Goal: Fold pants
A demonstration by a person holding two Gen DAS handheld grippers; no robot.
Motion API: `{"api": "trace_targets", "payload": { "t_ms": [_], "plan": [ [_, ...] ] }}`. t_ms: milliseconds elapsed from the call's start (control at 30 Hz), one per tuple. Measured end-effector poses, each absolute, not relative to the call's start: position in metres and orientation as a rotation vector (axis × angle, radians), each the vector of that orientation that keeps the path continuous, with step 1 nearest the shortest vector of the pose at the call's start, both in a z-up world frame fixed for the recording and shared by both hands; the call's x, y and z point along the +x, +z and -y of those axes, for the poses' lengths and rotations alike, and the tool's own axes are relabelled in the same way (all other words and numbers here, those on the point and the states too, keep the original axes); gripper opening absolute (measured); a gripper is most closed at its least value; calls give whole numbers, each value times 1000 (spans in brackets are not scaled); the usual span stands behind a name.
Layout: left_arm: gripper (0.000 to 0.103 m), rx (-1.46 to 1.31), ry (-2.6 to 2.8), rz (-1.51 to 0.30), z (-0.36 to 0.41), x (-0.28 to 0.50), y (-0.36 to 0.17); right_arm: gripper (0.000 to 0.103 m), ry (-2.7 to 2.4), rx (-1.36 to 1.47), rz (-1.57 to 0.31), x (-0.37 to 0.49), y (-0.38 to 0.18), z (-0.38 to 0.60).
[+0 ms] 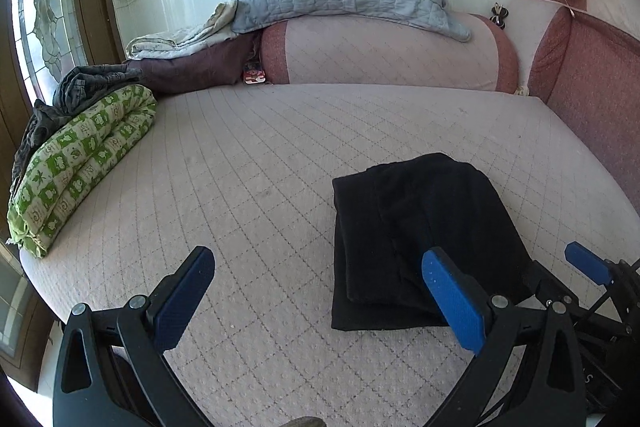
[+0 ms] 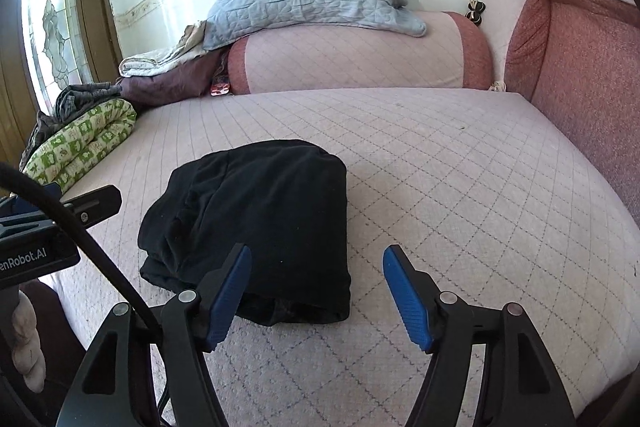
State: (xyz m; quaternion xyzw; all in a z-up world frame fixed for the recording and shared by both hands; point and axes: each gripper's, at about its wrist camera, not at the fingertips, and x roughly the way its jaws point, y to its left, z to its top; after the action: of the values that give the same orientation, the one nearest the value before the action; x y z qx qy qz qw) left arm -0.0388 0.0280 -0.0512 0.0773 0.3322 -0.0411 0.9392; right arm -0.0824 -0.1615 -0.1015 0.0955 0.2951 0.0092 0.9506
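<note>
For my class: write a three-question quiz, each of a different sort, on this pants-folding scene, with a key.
1. True or false: the black pants lie in a folded stack on the bed.
2. Multiple choice: the left gripper is A) clamped on the pants, B) open and empty, C) out of view.
3. Fill in: the green patterned bundle lies at the bed's ____ edge in both views.

Key: 1 true. 2 B; the right gripper is open and empty too. 3 left.
</note>
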Motion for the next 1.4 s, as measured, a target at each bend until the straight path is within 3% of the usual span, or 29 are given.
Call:
{"api": "trace_targets", "payload": {
  "t_ms": [1400],
  "plan": [
    [103, 82, -116, -791, -49, -22, -58, 76, 15, 216, -612, -82, -103, 166]
  ]
}}
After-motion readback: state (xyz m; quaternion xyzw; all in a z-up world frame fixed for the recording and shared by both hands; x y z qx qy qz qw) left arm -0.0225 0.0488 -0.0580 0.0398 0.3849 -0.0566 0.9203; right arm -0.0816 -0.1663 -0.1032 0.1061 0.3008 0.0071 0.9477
